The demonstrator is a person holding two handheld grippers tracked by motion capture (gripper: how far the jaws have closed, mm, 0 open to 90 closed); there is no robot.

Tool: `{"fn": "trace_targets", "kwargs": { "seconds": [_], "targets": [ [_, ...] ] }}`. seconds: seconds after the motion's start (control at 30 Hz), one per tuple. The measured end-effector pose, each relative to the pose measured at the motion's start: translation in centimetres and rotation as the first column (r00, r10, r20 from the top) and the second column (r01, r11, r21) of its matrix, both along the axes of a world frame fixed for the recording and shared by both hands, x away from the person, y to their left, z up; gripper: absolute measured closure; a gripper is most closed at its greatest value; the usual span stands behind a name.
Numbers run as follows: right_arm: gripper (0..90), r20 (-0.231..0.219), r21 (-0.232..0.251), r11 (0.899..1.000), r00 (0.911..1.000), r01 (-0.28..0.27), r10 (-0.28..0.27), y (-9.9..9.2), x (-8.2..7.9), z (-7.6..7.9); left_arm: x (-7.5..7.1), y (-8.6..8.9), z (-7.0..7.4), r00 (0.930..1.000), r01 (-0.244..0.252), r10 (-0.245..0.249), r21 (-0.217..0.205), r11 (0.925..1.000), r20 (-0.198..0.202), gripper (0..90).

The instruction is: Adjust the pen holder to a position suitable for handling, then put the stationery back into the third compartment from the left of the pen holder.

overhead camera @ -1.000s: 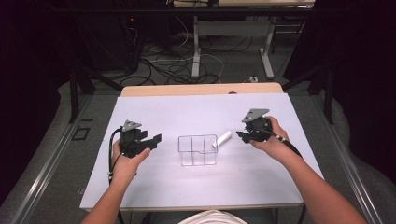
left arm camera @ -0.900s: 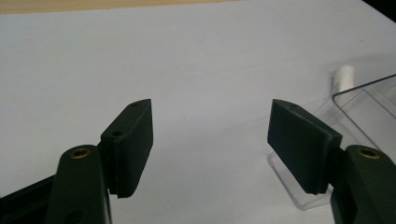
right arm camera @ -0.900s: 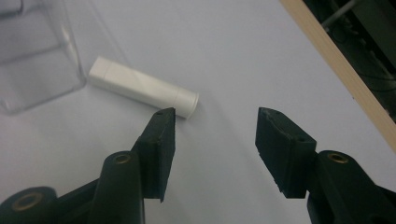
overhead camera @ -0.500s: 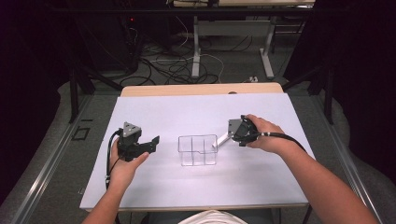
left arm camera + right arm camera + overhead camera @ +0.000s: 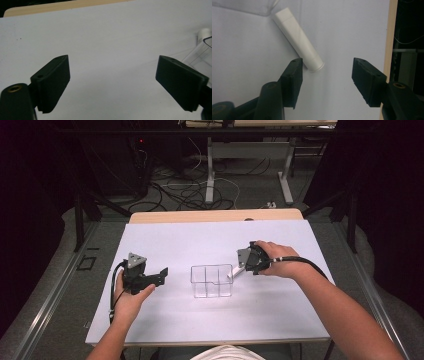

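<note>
I have the right gripper [image 5: 239, 267] down at the right side of the clear plastic organizer box [image 5: 212, 281], which stands in the middle of the white surface [image 5: 200, 240]. A white tube [image 5: 298, 41] lies flat on the surface just beside the box's right wall, its flat end toward the box. In the right gripper view its round cap end sits just ahead of my left finger [image 5: 293, 77], near the gap but not pinched. Those fingers are released and have just been opening, with nothing between the pads. My left gripper [image 5: 161, 274] hovers well left of the box, fingers spread wide and empty, also just opening.
</note>
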State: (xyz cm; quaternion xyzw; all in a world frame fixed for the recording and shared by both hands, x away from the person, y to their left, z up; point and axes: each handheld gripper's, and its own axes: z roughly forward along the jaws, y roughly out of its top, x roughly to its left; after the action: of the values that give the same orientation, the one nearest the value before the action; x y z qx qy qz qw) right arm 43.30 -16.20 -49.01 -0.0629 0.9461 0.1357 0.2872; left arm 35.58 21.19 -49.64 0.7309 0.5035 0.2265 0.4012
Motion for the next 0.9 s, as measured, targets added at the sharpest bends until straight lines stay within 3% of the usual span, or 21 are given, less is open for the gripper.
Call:
{"fn": "trace_targets", "kwargs": {
  "seconds": [0.07,0.1,0.2,0.3,0.43,0.47,0.53,0.63,0.73,0.8,0.87,0.9],
  "targets": [
    [41.0,-0.022,-0.067,0.998,0.9997,-0.009,0.007,0.0,0.3,0.1,0.0,0.0,-0.1,1.0,0.003,-0.003,-0.006,1.0,-0.003,9.7],
    [40.6,-0.001,-0.052,0.998,0.9994,-0.035,0.035,0.0,0.5,-0.1,0.0,0.0,-0.1,1.0,0.004,-0.004,-0.006,1.0,-0.004,9.6],
    [40.5,0.011,-0.086,0.992,0.9954,-0.094,0.096,0.2,0.9,-0.2,0.1,-0.1,-0.2,1.0,0.004,-0.004,-0.001,1.0,0.003,9.7],
    [40.1,0.015,-0.131,0.978,0.9861,-0.162,0.165,0.4,1.1,-0.4,0.1,0.0,-0.4,1.0,0.004,-0.004,-0.002,1.0,-0.007,9.7],
    [44.6,0.014,-0.172,0.965,0.9789,-0.198,0.204,0.4,1.2,-0.9,0.2,0.0,-0.6,0.9998,0.005,-0.005,0.0,1.0,-0.018,10.0],
    [45.6,0.012,-0.206,0.955,0.9748,-0.216,0.223,0.5,1.3,-1.0,0.2,0.0,-0.7,0.9998,0.005,-0.005,0.0,1.0,-0.018,10.1],
    [47.6,0.018,-0.208,0.953,0.973,-0.221,0.23,0.5,1.4,-1.3,0.2,0.0,-0.8,0.9999,0.002,-0.002,-0.004,1.0,-0.015,10.2],
    [50.7,0.023,-0.232,0.939,0.9642,-0.252,0.264,0.6,1.6,-1.7,0.3,0.1,-0.8,0.9999,0.0,0.0,-0.005,1.0,-0.016,10.7],
    [52.0,-0.003,-0.245,0.927,0.9565,-0.284,0.292,0.8,1.8,-1.8,0.3,0.2,-0.8,0.9997,0.002,-0.002,-0.007,1.0,-0.024,11.1],
    [51.9,-0.018,-0.238,0.925,0.9538,-0.295,0.3,0.8,1.9,-2.1,0.3,0.2,-0.9,0.9995,0.008,-0.008,0.001,1.0,-0.031,11.3],
    [51.7,-0.03,-0.247,0.918,0.9488,-0.312,0.314,1.0,2.0,-2.3,0.4,0.1,-0.9,0.9997,0.006,-0.006,0.0,1.0,-0.023,11.6],
    [51.7,-0.026,-0.268,0.906,0.9422,-0.329,0.334,1.1,2.0,-2.3,0.4,0.1,-0.9,0.9997,0.005,-0.005,0.0,1.0,-0.022,11.8]
  ]
}}
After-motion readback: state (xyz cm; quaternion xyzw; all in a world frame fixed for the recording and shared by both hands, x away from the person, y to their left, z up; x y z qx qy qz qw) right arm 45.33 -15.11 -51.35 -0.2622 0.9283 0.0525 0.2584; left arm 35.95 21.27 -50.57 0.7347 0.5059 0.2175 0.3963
